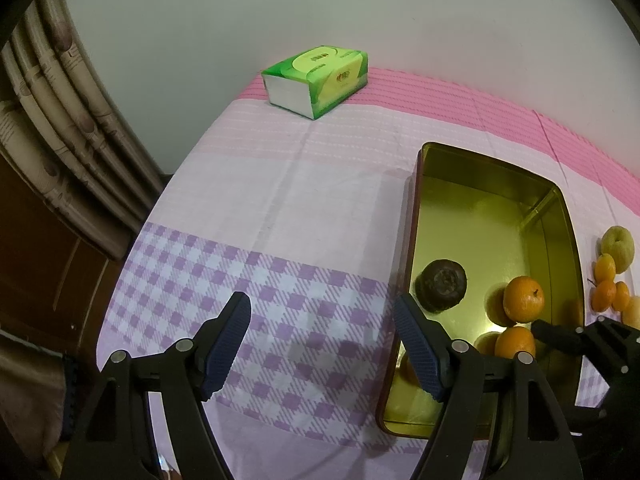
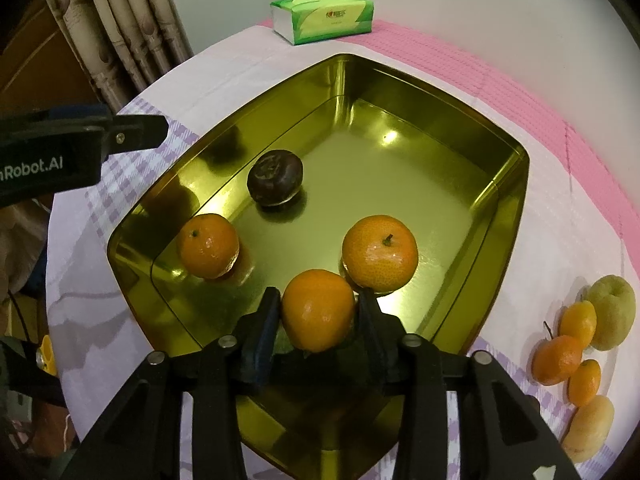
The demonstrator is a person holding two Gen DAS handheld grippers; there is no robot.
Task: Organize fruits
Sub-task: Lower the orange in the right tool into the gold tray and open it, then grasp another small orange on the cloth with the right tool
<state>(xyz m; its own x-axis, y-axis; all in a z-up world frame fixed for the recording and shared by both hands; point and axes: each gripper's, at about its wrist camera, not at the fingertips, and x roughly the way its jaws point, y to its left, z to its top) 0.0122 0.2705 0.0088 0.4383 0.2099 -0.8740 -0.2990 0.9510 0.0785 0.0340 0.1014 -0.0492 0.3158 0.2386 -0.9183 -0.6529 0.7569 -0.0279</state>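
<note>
Right tongs (image 2: pixel 316 312) bracket an orange (image 2: pixel 318 310) inside the gold tin (image 2: pixel 516 184), whether gripped or freed I cannot tell; loose fruit (image 2: pixel 576 344) lies at three o'clock. Left tongs (image 1: pixel 322 344) gape empty over the table (image 1: pixel 280 200).

Both cams are fisheyes riding on the grippers, staring steeply down along the fingers at the table. The left wrist one sits off beside the gold tin (image 1: pixel 548 216), which fills the right of its frame. The right wrist one hangs close over the same tin (image 2: pixel 516 184), dead centre. Both views share the tin, the green tissue pack (image 1: pixel 316 80) (image 2: pixel 324 18) up top, and the curtain (image 1: pixel 60 128) (image 2: pixel 128 28) at upper left.
</note>
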